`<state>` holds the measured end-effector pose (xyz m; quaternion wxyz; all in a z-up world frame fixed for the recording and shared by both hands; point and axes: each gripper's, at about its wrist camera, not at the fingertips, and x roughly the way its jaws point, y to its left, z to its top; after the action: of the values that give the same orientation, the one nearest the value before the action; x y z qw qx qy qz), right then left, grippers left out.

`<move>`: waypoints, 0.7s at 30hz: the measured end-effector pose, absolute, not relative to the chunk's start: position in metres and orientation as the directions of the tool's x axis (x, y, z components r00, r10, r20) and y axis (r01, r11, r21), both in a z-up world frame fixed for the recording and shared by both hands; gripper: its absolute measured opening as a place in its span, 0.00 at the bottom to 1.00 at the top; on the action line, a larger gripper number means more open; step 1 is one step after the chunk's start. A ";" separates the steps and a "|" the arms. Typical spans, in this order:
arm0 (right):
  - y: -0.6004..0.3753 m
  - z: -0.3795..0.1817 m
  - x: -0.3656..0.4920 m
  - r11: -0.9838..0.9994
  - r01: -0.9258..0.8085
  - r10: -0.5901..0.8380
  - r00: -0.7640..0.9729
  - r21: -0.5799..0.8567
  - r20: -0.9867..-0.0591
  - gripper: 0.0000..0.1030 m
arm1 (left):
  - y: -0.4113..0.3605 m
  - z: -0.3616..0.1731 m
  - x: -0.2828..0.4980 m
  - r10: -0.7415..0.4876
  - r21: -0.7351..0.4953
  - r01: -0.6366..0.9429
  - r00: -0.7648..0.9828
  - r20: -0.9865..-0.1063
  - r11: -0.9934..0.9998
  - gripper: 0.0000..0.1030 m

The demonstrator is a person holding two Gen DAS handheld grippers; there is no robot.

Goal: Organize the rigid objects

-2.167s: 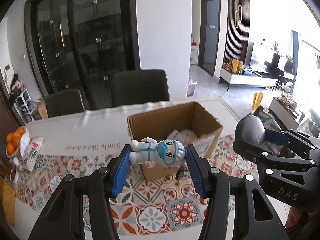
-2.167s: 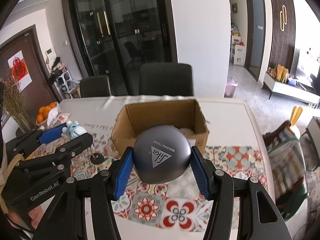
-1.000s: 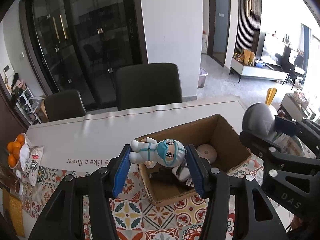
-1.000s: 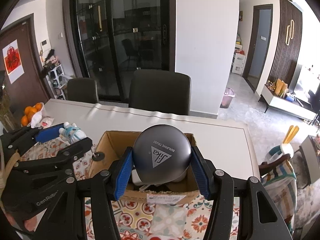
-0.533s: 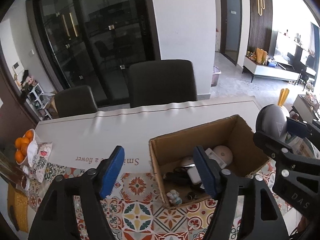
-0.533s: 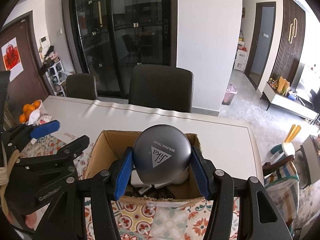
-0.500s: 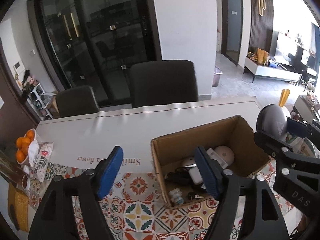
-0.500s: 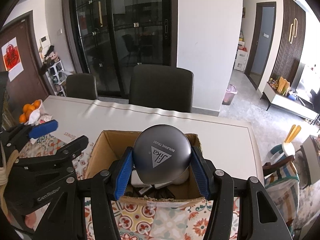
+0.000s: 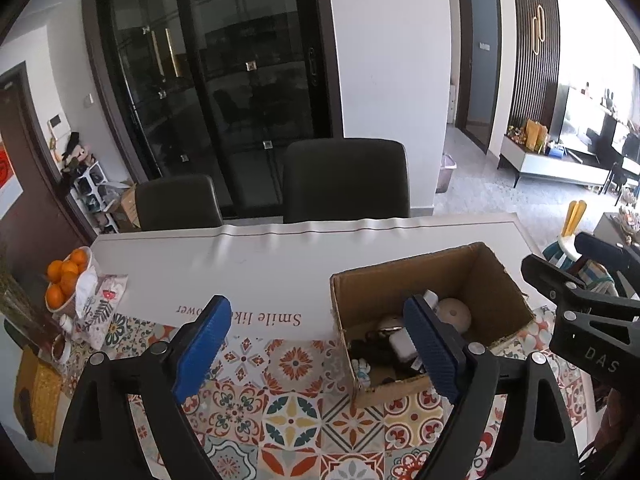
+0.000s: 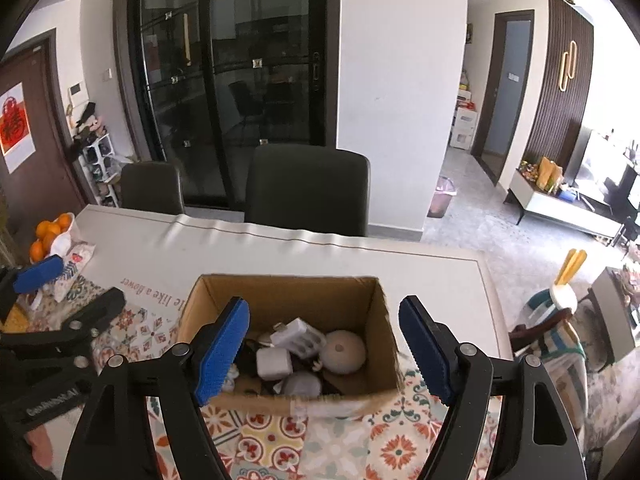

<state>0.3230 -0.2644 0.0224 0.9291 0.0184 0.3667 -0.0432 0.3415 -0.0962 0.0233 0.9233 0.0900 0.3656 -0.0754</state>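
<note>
An open cardboard box point(image 9: 496, 280) point(image 10: 288, 292) stands on the table and holds several small objects. Among them are a white adapter point(image 10: 273, 363), a white block point(image 10: 298, 336), a pale round object point(image 10: 345, 351) and a grey ball point(image 10: 301, 385). A small white and blue figurine point(image 9: 363, 369) lies in the box's near left corner. My left gripper point(image 9: 316, 348) is open and empty, to the left of the box. My right gripper point(image 10: 322, 350) is open and empty, above the box's near side.
A patterned tile mat point(image 9: 296, 412) covers the near table; the far part is white point(image 9: 280, 256). A bowl of oranges point(image 9: 64, 276) and packets point(image 9: 100, 300) sit at the left edge. Two dark chairs point(image 9: 346, 178) stand behind the table.
My left gripper opened and let the figurine fall into the box, then moved left. My right gripper has just opened and the grey ball has dropped into the box.
</note>
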 end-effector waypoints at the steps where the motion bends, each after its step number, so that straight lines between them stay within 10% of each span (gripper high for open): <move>1: -0.265 0.024 0.317 0.995 0.098 -0.068 0.729 0.006 -0.681 0.75 | -0.095 0.025 0.338 -0.078 0.109 0.208 0.723 -0.686 0.972 0.86; 21: -0.252 0.063 0.185 0.984 0.175 -0.150 0.805 -0.011 -0.574 0.92 | -0.075 0.059 0.221 -0.119 0.111 0.219 0.815 -0.568 0.969 1.00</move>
<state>0.1847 -0.2520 0.0631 0.9497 0.0212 0.3004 -0.0855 0.2210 -0.0754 0.0590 0.9486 0.0860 0.2912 -0.0891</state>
